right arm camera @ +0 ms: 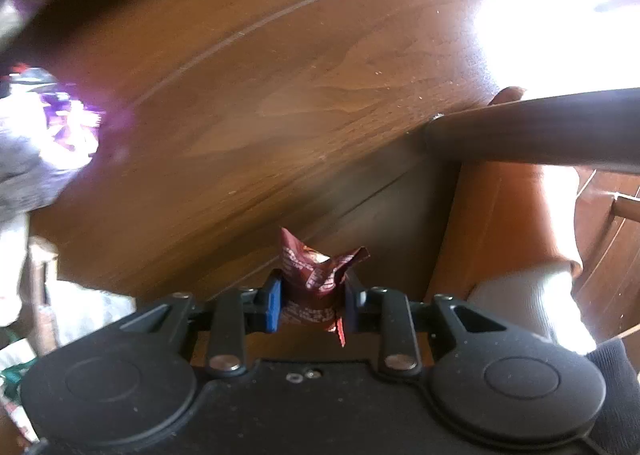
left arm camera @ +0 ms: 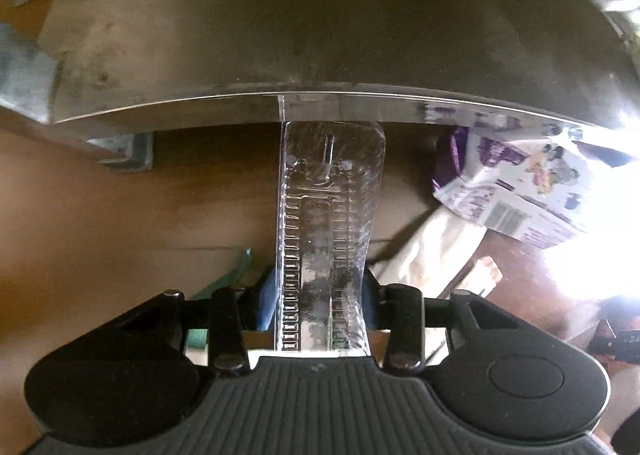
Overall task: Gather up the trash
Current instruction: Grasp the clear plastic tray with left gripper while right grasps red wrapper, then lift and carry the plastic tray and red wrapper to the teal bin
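Two tongs, left (left arm camera: 320, 295) clamping clear blister pack (left arm camera: 326, 215), right (right arm camera: 310, 303) pinching maroon wrapper (right arm camera: 316, 271)

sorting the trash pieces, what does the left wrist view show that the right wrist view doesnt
Only the left wrist view: the left gripper with its jaws closed on a clear ribbed plastic blister tray, under a grey metal panel.
Only the right wrist view: the right gripper pinching a crumpled dark red foil wrapper, beside a dark wooden furniture leg.
Both: the brown wooden floor and a white and purple printed carton.
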`<state>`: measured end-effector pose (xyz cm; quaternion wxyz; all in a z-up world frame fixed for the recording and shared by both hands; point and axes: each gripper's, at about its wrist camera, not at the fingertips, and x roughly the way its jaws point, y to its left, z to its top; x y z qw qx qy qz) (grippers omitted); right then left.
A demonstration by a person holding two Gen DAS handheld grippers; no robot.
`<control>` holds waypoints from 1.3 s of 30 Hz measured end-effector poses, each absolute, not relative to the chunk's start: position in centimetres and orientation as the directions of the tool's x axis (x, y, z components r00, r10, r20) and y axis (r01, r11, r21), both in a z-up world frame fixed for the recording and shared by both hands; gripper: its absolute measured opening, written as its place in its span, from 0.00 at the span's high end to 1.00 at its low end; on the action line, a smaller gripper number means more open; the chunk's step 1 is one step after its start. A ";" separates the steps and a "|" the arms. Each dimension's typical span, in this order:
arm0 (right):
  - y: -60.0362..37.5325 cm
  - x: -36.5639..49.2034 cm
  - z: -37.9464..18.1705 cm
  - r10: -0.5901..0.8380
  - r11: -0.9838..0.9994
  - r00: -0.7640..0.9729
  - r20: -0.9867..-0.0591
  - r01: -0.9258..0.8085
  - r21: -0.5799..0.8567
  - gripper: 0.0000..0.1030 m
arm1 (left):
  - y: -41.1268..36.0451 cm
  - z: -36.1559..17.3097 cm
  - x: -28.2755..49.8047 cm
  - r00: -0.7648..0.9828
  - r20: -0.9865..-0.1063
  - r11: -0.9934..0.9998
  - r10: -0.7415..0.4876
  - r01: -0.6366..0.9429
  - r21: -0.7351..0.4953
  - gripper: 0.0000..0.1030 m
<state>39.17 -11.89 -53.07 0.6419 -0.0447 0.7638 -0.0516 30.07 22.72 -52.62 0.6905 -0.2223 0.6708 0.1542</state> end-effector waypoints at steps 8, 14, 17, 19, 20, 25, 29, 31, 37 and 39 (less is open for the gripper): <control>-9.7 36.4 -45.7 -0.078 0.996 -0.115 -0.990 -0.057 -0.072 0.73 | 21.2 -46.7 27.8 0.030 -0.993 0.838 -0.116 -0.534 -0.114 0.61; -9.8 35.0 -39.6 -0.004 0.998 -0.047 -0.999 -0.060 -0.002 0.73 | 19.1 -40.7 25.7 0.081 -0.991 0.855 -0.102 -0.502 -0.129 0.61; -9.8 33.7 -35.7 0.042 0.996 -0.006 -0.999 -0.078 0.042 0.73 | 17.7 -37.6 25.0 0.115 -0.990 0.868 -0.078 -0.480 -0.124 0.61; -9.7 32.8 -33.1 0.067 0.993 0.027 -0.997 -0.101 0.064 0.73 | 17.2 -35.1 24.4 0.148 -0.987 0.870 -0.070 -0.474 -0.133 0.61; -9.7 32.2 -31.7 0.084 0.991 0.047 -0.995 -0.111 0.078 0.73 | 16.9 -34.0 24.0 0.162 -0.984 0.870 -0.067 -0.474 -0.137 0.61; -10.5 29.4 -25.1 0.162 0.977 0.145 -0.976 -0.161 0.138 0.73 | 15.0 -28.1 22.6 0.232 -0.972 0.888 -0.045 -0.436 -0.145 0.61; -11.5 27.1 -19.7 0.224 0.961 0.223 -0.949 -0.211 0.177 0.73 | 13.5 -23.7 21.3 0.298 -0.954 0.903 -0.034 -0.399 -0.157 0.61; -12.0 25.9 -17.1 0.252 0.953 0.266 -0.930 -0.235 0.191 0.73 | 12.4 -21.2 20.7 0.334 -0.942 0.912 -0.029 -0.377 -0.162 0.61; -14.7 23.0 -9.6 0.333 0.930 0.395 -0.856 -0.290 0.227 0.73 | 9.1 -14.0 19.1 0.452 -0.891 0.934 -0.035 -0.302 -0.190 0.61; -15.6 22.2 -7.2 0.352 0.924 0.444 -0.824 -0.307 0.229 0.73 | 8.0 -11.7 18.8 0.490 -0.871 0.941 -0.043 -0.274 -0.201 0.61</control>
